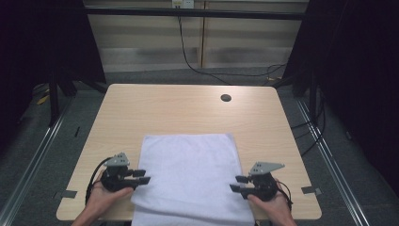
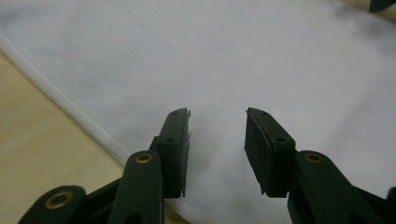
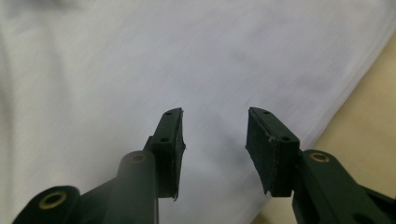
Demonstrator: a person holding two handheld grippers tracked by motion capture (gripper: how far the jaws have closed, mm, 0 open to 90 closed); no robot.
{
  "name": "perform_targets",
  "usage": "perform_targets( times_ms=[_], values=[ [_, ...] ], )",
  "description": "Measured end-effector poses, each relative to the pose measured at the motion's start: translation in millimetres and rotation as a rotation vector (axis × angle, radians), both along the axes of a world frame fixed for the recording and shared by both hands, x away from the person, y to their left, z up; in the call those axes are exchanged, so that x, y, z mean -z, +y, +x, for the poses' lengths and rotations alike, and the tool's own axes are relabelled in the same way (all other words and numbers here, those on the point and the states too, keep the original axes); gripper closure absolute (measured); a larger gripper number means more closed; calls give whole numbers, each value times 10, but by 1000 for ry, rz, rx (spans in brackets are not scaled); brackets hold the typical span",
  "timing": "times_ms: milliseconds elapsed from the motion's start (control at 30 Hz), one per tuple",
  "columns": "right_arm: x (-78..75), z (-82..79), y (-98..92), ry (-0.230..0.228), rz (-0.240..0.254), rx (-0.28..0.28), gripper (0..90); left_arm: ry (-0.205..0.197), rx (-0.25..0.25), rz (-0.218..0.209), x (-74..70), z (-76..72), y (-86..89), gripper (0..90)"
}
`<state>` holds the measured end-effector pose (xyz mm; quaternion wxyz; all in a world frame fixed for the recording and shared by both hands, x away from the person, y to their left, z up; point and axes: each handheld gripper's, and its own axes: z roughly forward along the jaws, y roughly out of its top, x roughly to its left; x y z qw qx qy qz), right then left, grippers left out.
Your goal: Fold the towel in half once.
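— On the near half of the table [image 1: 188, 108], from the high view, I've got the white towel [image 1: 188, 174] lying flat, its long axis running away from me and its near end hanging over the table's front edge. My left tool [image 1: 142, 177] sits at its left border and my right tool [image 1: 237, 183] at its right border, both pointing inward at the cloth.

— Which one is nearer to it?

— About even, I'd say; each tip is right at its own side edge, low on the towel.

— And from the left gripper view?

— There the left tool [image 2: 217, 135] has its jaws standing apart with nothing pinched between them. The towel [image 2: 233, 60] spreads ahead and beneath them, its hemmed edge crossing diagonally just left of the jaws, bare table [image 2: 42, 154] beyond that.

— The right gripper view?

— It's a mirror of that. The right tool [image 3: 214, 135] is likewise spread, gripping nothing, with the towel [image 3: 163, 60] ahead and under it and its edge slanting off to the right, table [image 3: 369, 121] past it. So I judge that for either side the grab lies inward and down onto the edge.
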<state>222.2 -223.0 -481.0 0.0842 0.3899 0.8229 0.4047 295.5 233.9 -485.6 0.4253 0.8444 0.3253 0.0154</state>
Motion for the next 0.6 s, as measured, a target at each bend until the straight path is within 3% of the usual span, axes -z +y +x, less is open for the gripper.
perform_targets(
  times_ms=[33, 67, 100, 133, 167, 200, 300, 433, 467, 600],
  values=[
    [-11, 97, 5, -8, 8, 7, 562, 0, 0, 0, 0, 0, 0, 587],
    [-7, 194, 19, -11, 5, 11, 562, -1, -24, -11, 34, 143, -22, 586],
    [10, 284, 40, -12, -2, 19, 561, 3, -33, 9, 69, 197, -48, 586],
    [39, 363, 62, -7, -6, 22, 561, 0, -33, 30, 108, 235, -68, 586],
    [39, 363, 62, -7, -6, 22, 561, 0, -33, 30, 108, 235, -68, 586],
    [119, 472, 95, 5, -21, 40, 561, 9, -38, 20, 169, 259, -76, 586],
    [183, 479, 117, 23, -53, 39, 558, 9, -43, 25, 162, 226, -89, 573],
    [173, 183, 37, 27, -68, 14, 561, -1, -6, 38, 155, 63, -133, 568],
    [173, 107, 13, 31, -55, 11, 561, 26, 12, 21, 150, -40, -126, 568],
    [143, -119, -6, 59, -57, -10, 565, 8, 55, 56, 124, -220, -169, 566]
  ],
)
